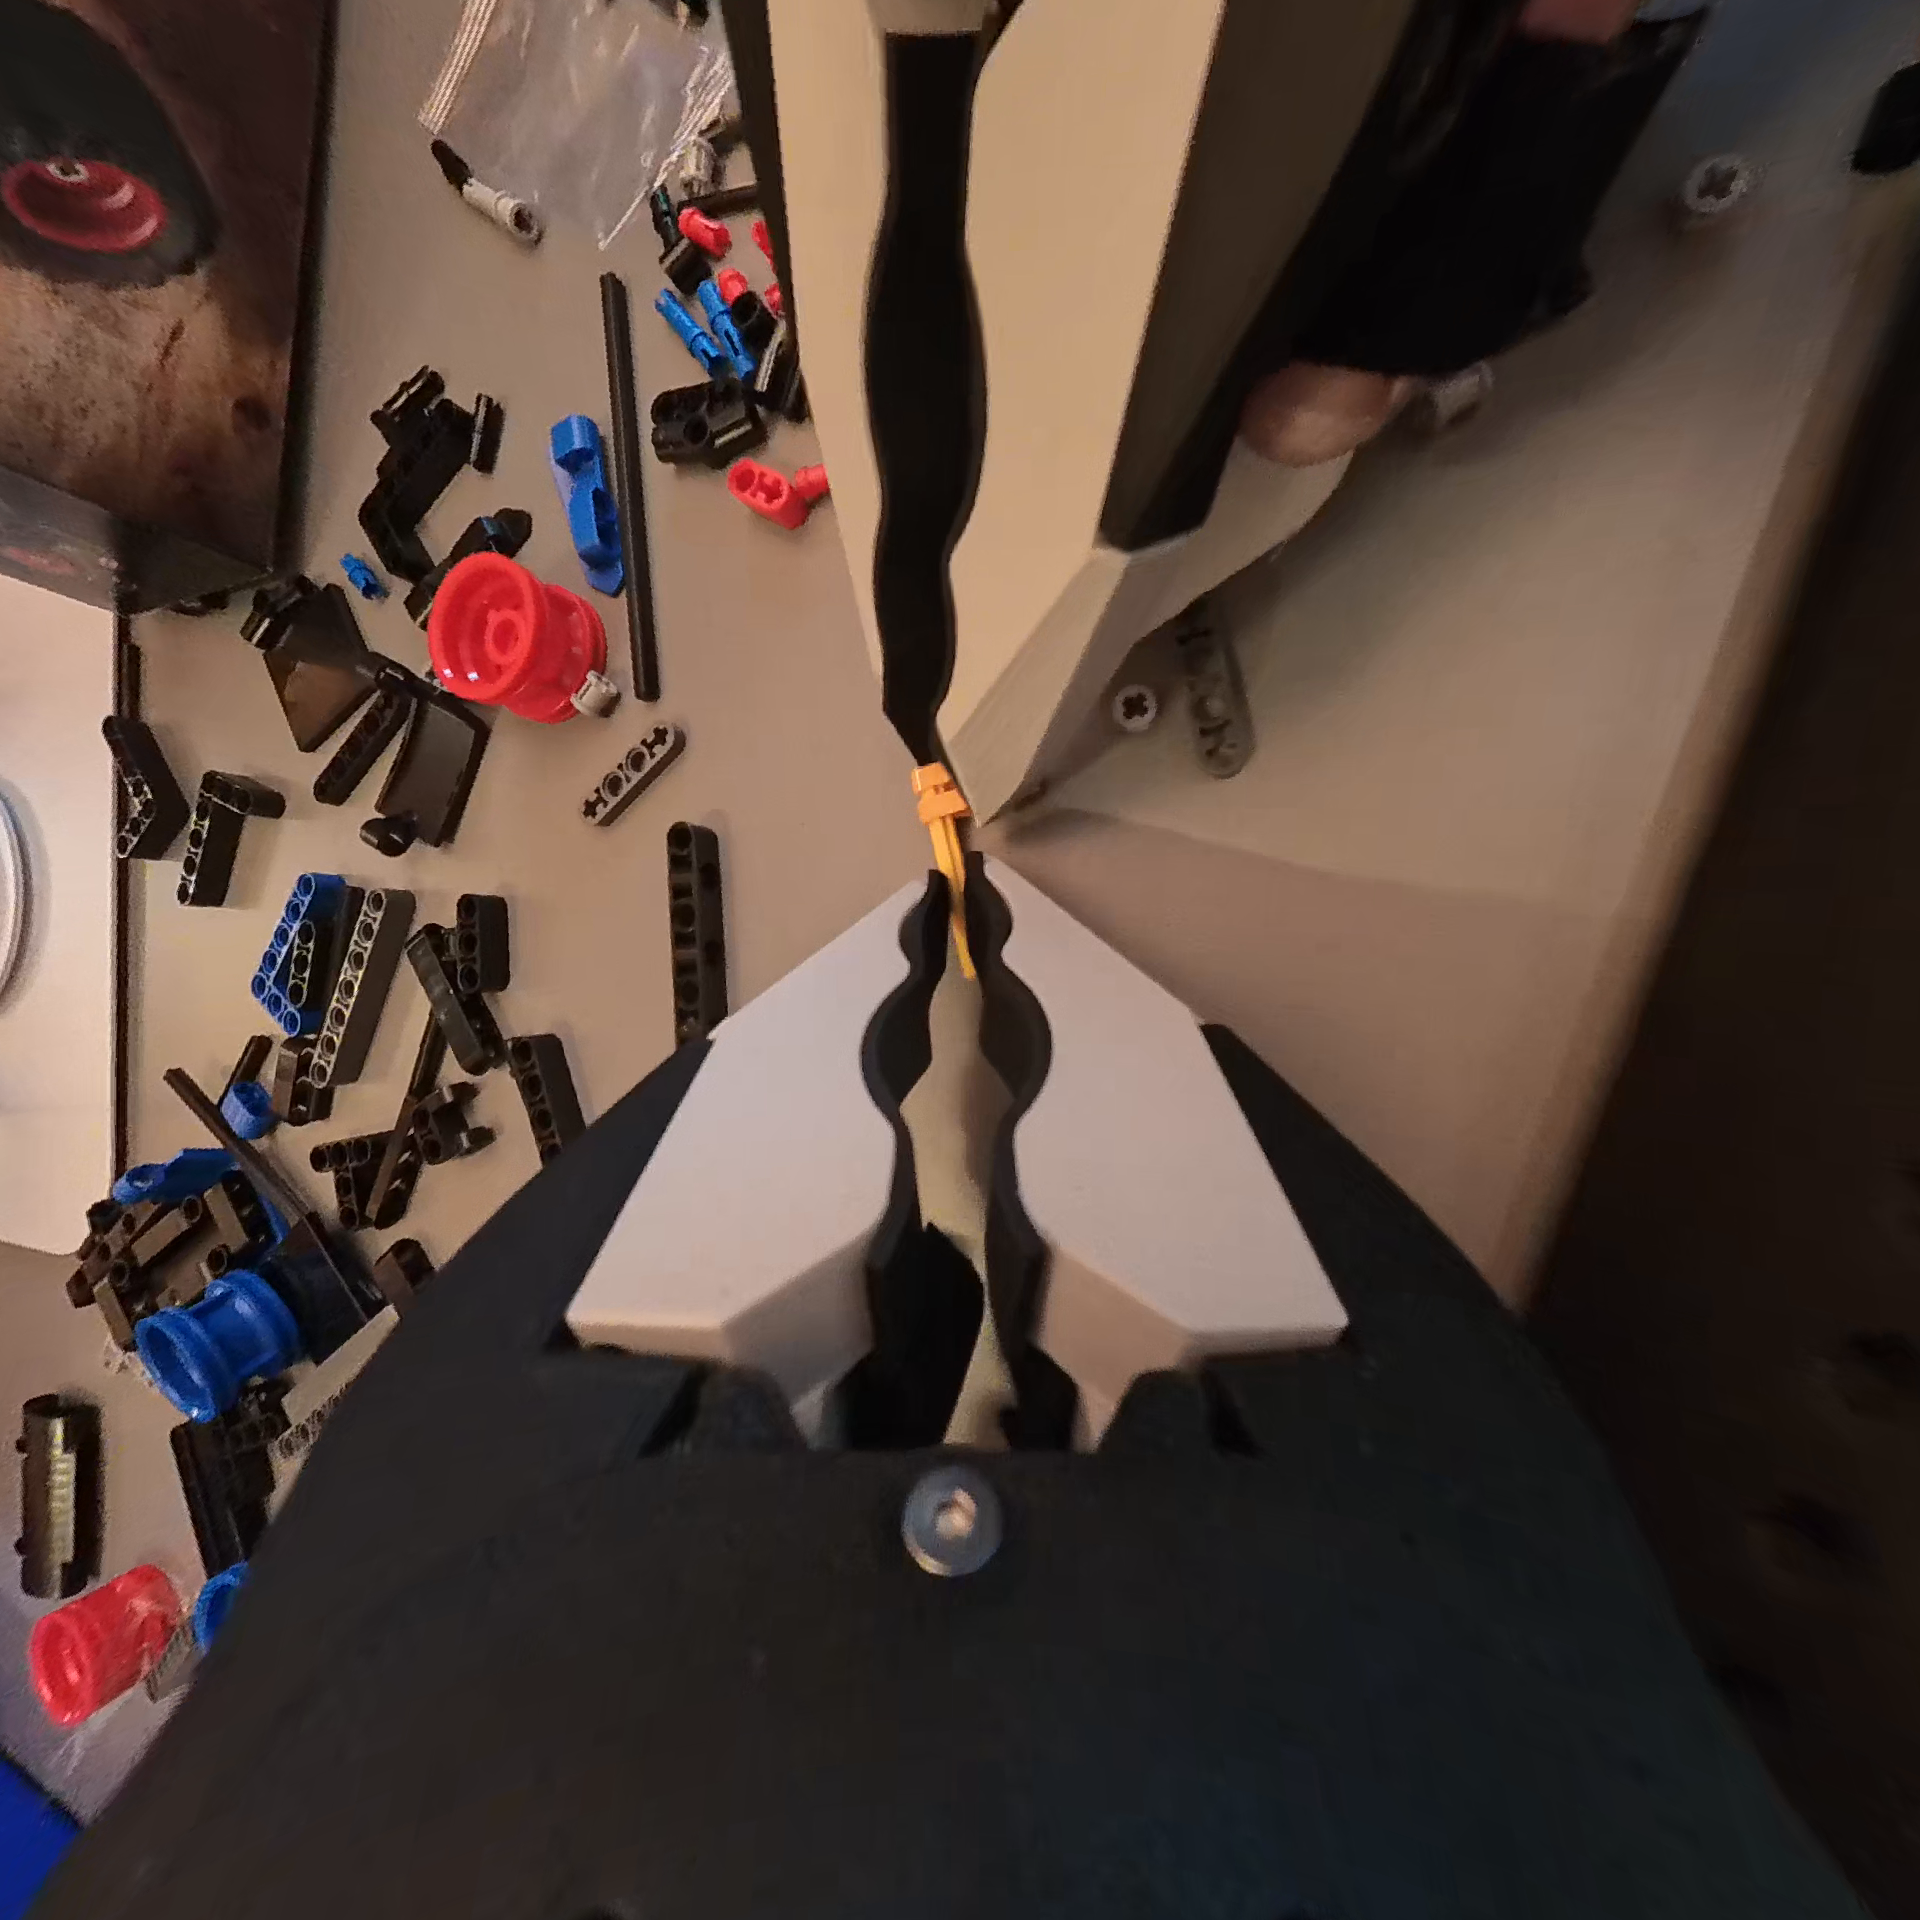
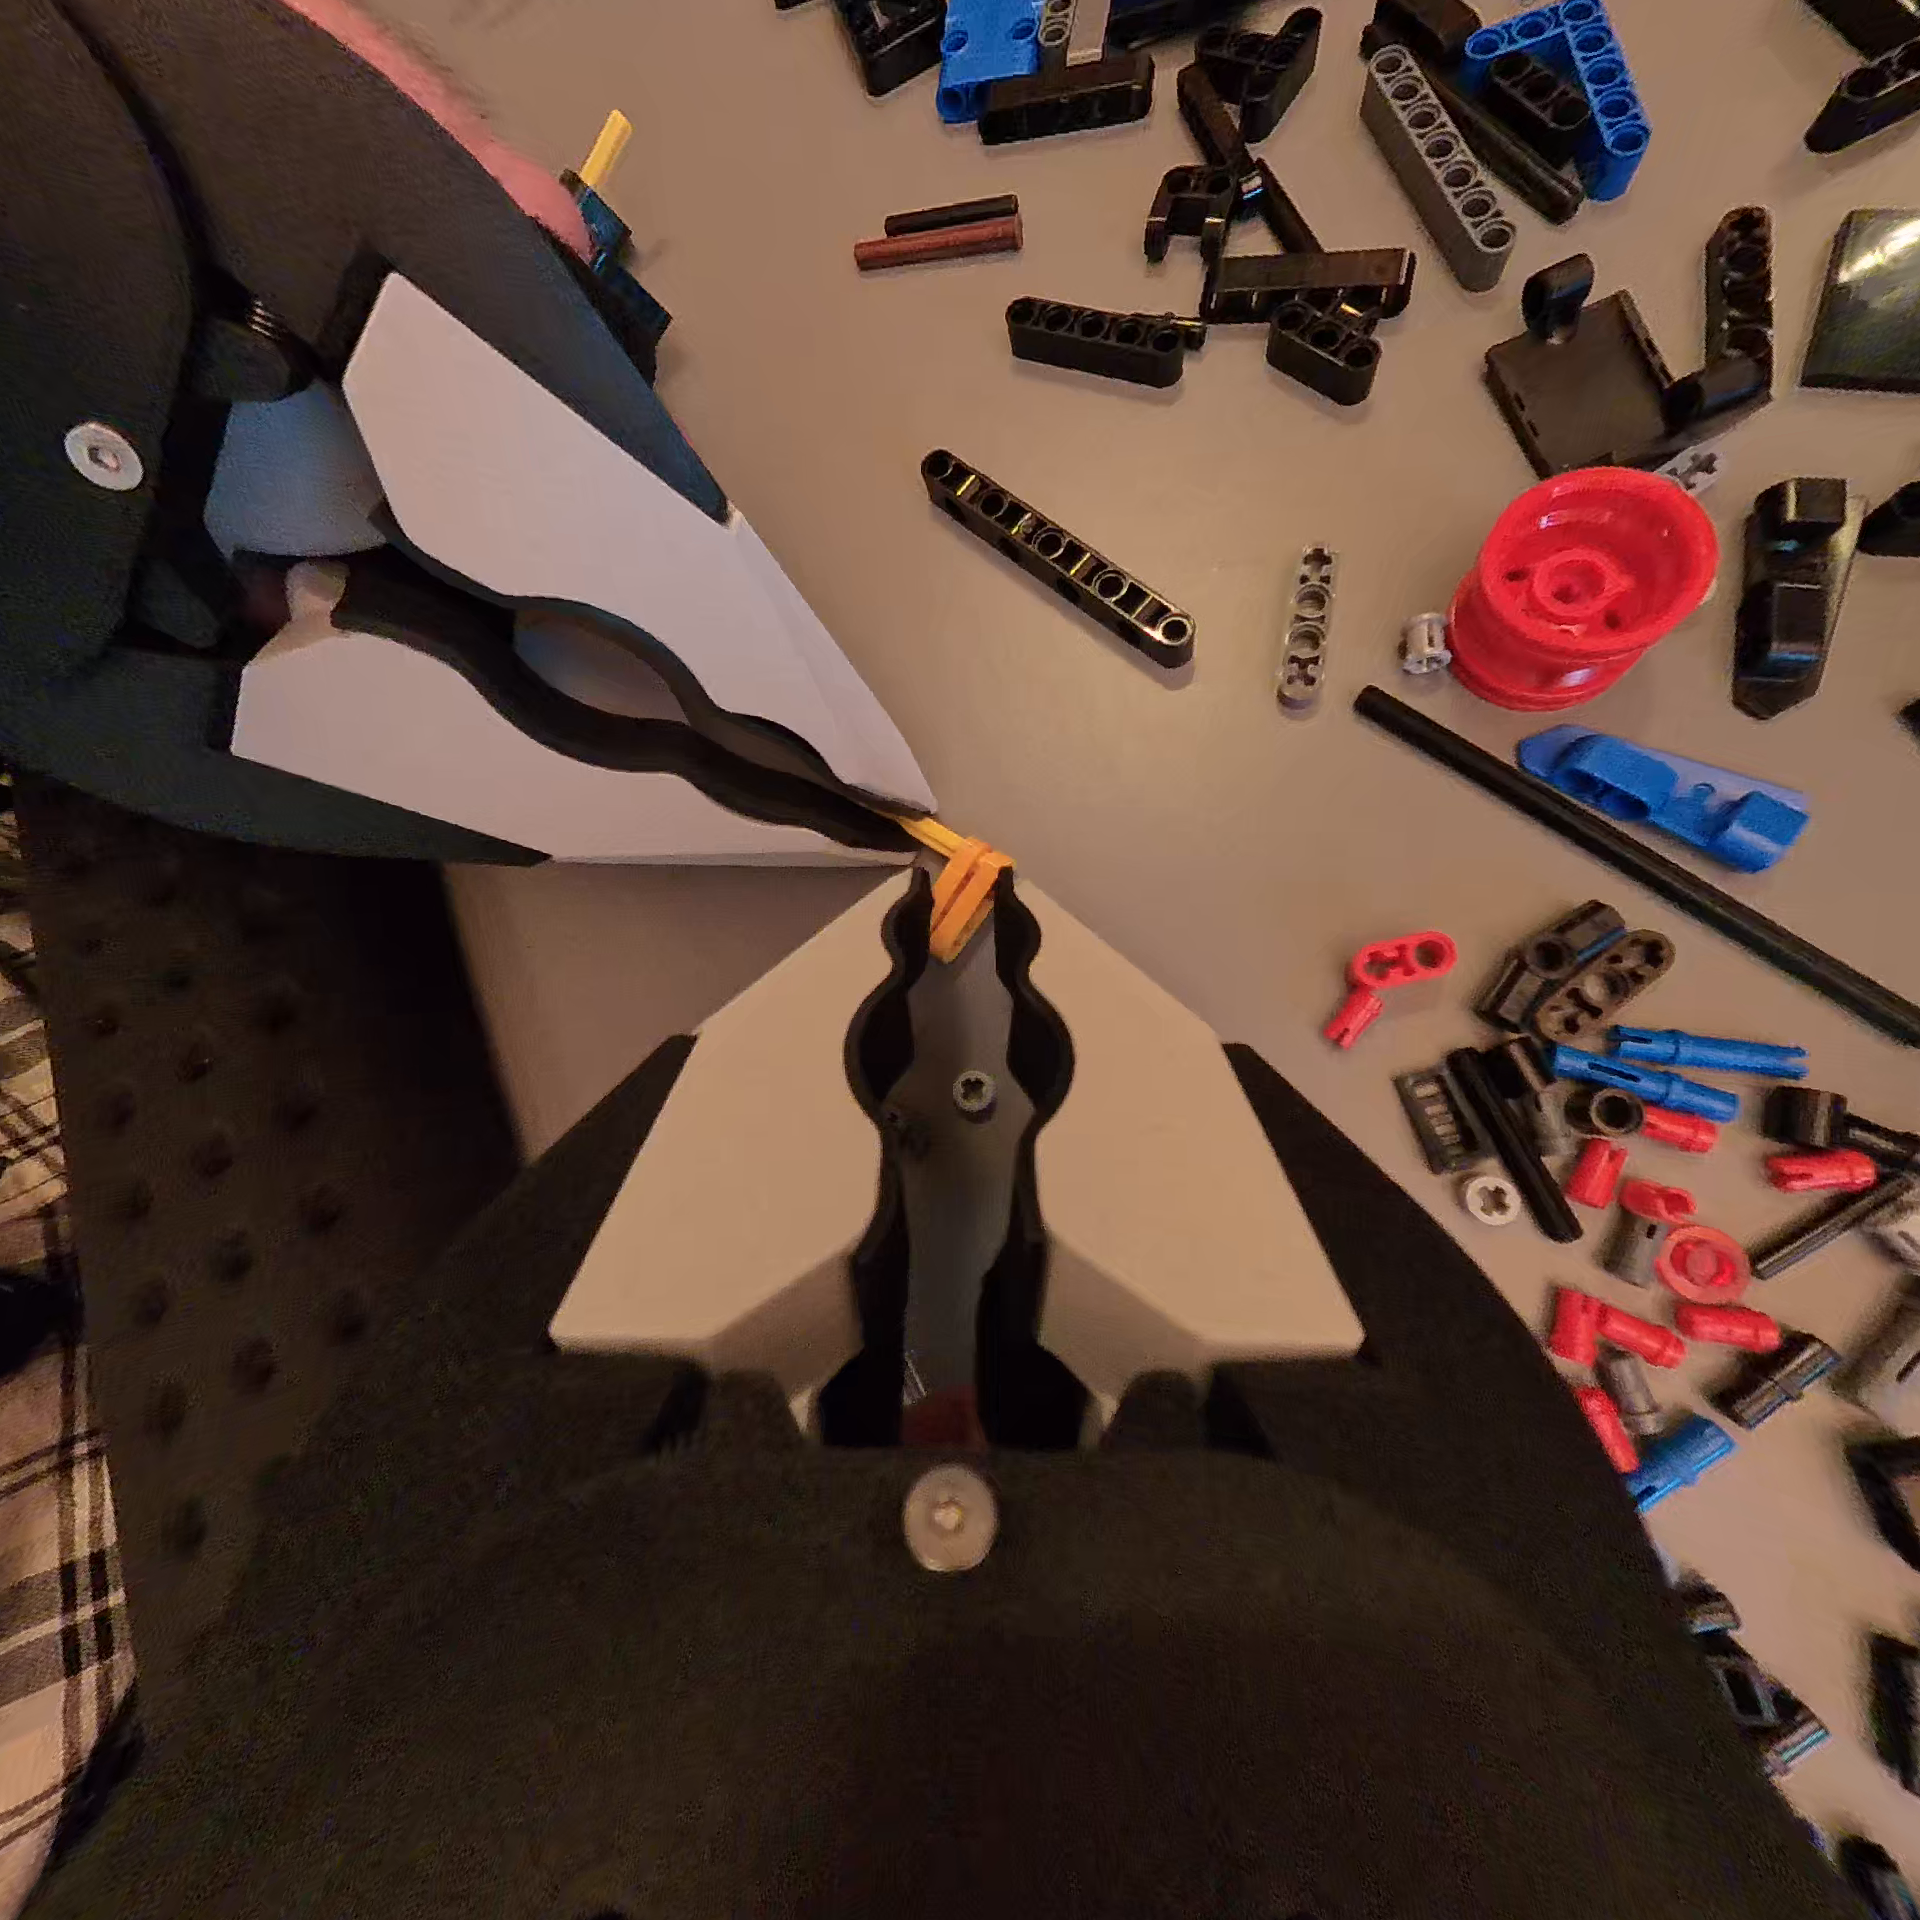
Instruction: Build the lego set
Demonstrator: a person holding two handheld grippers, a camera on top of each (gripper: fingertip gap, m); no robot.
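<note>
While both claws pinch it, yellow pin (image 1: 948, 831) hangs above table (image 2: 1039, 312).

desk: smooth beige flat desk (image 2: 1195, 831) | light: warm and dim | beside desk: dark bumpy foam mat (image 2: 208, 1091) | plaid cloth (image 2: 52, 1507)

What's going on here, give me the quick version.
A person is building a Lego set with two handheld grippers. Both grippers meet tip to tip over the table: the left gripper is shut on a thin yellow axle, and the right gripper is shut on an orange connector at the axle's end. The two pieces look joined or nearly so. Loose parts lie spread around, including a red wheel hub and a long black beam.
</note>
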